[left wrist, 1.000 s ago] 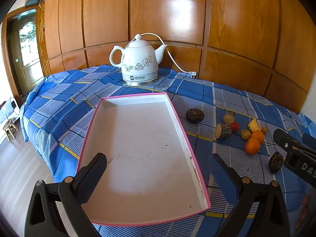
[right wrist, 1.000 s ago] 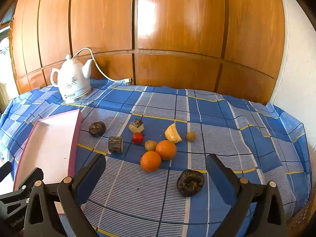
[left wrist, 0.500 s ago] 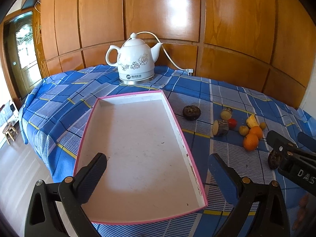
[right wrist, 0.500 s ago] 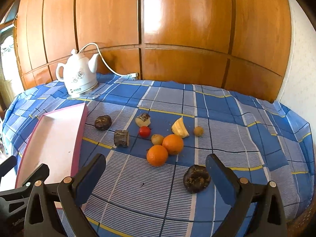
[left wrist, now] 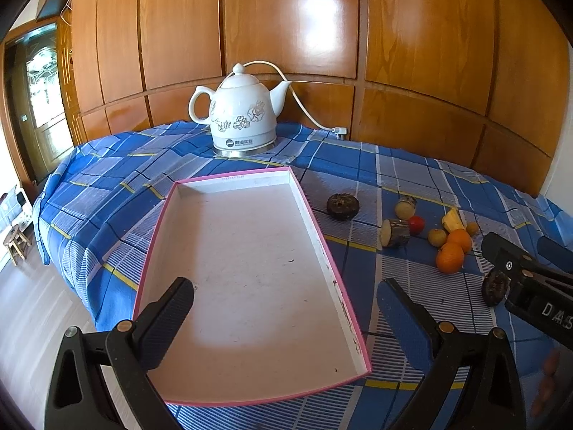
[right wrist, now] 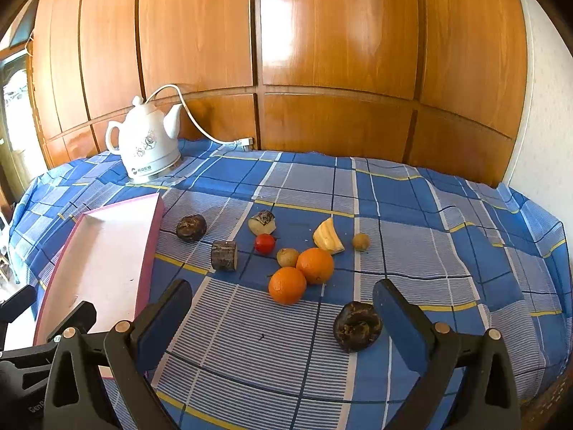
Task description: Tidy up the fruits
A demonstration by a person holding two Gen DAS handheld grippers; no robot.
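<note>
Compared with a second ago, we have edged forward: the fruits sit larger and nearer in the right wrist view, and the dark round fruit (right wrist: 357, 326) now lies just beside our right gripper's (right wrist: 283, 319) right finger, not touching that we can tell. The pink-rimmed tray (left wrist: 324, 247) has not shifted on the blue plaid cloth (right wrist: 429, 222). Our right gripper stands wide open and empty above the cloth. Our left gripper (left wrist: 284, 308) also gapes wide, holding nothing, over the tray's near end. Two oranges (right wrist: 301, 276) touch each other ahead, near the cherry tomato (right wrist: 264, 243). The white kettle (left wrist: 240, 119) stands behind the tray.
</note>
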